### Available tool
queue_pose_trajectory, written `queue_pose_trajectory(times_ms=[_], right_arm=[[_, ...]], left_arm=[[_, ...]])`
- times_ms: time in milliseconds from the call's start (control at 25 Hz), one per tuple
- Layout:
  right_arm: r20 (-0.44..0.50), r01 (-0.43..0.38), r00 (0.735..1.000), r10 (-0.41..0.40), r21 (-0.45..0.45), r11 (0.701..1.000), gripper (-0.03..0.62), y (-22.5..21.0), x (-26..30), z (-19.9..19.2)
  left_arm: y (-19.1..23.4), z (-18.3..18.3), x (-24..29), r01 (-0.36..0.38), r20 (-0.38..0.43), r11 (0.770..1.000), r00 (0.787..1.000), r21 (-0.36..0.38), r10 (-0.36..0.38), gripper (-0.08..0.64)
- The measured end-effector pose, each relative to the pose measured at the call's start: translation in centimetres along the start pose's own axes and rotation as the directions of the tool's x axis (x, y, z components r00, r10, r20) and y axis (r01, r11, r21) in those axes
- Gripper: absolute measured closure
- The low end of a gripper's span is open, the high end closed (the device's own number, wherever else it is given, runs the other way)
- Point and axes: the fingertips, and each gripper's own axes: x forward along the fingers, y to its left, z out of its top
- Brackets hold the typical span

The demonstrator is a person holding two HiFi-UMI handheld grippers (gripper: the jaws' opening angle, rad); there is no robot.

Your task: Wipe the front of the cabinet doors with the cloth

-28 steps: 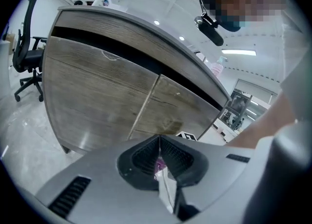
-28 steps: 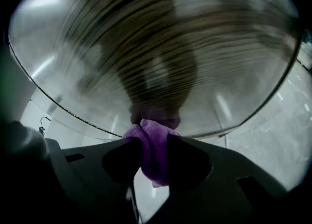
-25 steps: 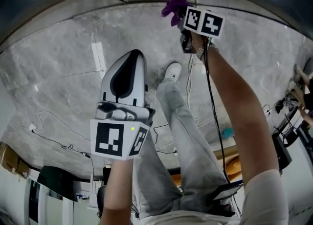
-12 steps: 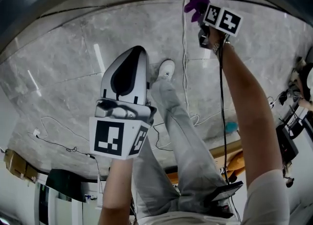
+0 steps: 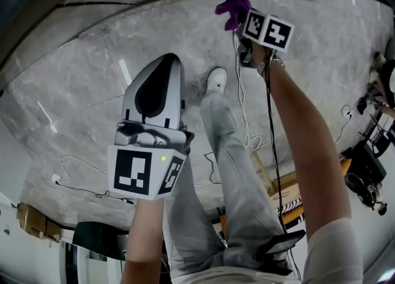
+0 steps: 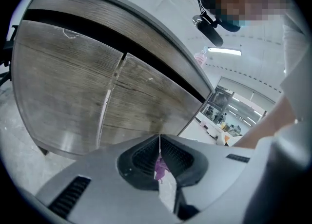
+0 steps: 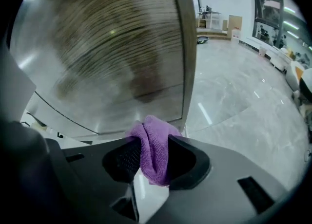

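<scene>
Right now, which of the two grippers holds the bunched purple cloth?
The right gripper: its jaws clamp the purple cloth. The left gripper is shut, pinching only a tiny purple scrap.

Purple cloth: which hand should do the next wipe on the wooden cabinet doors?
Right. The right gripper has its fingers shut on the fuzzy purple cloth, close to the grey-brown wooden cabinet door. The left gripper is shut and farther from the doors.

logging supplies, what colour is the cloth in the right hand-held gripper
Purple cloth, best seen in the right gripper view.
</scene>
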Motion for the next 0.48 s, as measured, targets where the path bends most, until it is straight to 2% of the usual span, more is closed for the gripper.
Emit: queue_pose_trajectory(times_ms=[120, 280, 480], right_arm=[[-0.020, -0.040, 0.999, 0.040, 0.017, 0.999, 0.453, 4.3, 0.6, -3.4], [-0.045, -0.136, 0.990, 0.137, 0.029, 0.990, 0.453, 11.5, 2.6, -6.9], [-0.047, -0.206, 0.978, 0.206, 0.000, 0.979, 0.453, 18.9, 5.5, -7.9]], left_arm=[[2.4, -0.7, -2.2, -0.007, -0.024, 1.000, 1.000, 0.000, 0.007, 0.543], [6.4, -1.3, -5.1, -0.042, -0.041, 0.999, 0.998, -0.003, 0.042, 0.543], [11.1, -1.5, -8.2, -0.127, -0.022, 0.991, 0.992, -0.030, 0.126, 0.543]])
